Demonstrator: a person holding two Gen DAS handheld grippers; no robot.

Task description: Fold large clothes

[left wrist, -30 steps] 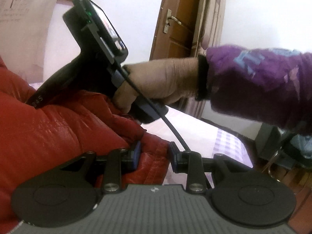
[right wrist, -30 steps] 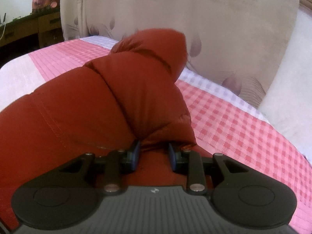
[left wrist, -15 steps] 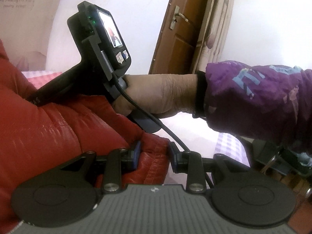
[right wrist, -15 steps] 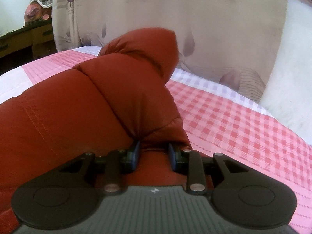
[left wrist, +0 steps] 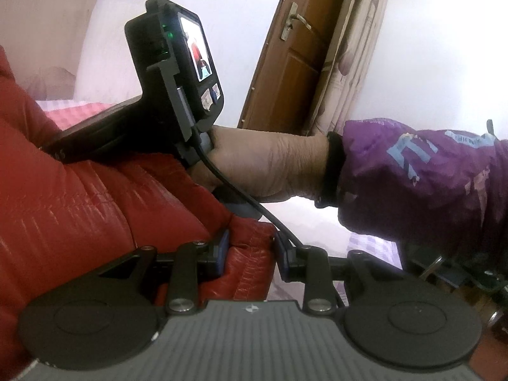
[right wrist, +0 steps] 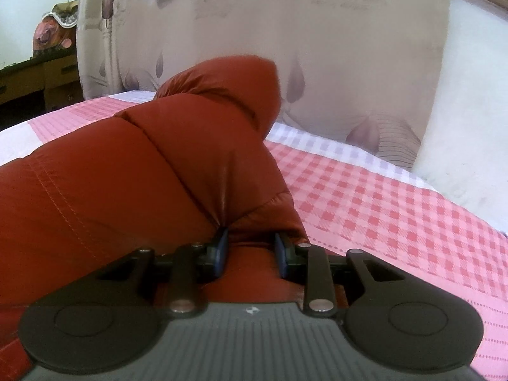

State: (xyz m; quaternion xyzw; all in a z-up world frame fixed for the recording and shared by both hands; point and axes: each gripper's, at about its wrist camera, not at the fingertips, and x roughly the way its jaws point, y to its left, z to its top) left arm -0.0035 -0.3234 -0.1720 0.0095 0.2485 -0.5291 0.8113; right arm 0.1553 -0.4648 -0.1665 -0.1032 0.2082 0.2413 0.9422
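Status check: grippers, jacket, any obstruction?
Left gripper shut on red puffer jacket. Right gripper shut on it too. Jacket bunched over checked bedsheet. Nothing in the way.

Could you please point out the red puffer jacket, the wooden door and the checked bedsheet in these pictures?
red puffer jacket (right wrist: 104,197): right wrist view, on its quilted stitched panel.
wooden door (left wrist: 285,73): left wrist view, on the panel below the handle.
checked bedsheet (right wrist: 381,209): right wrist view, on the bare pink checks right of the jacket.
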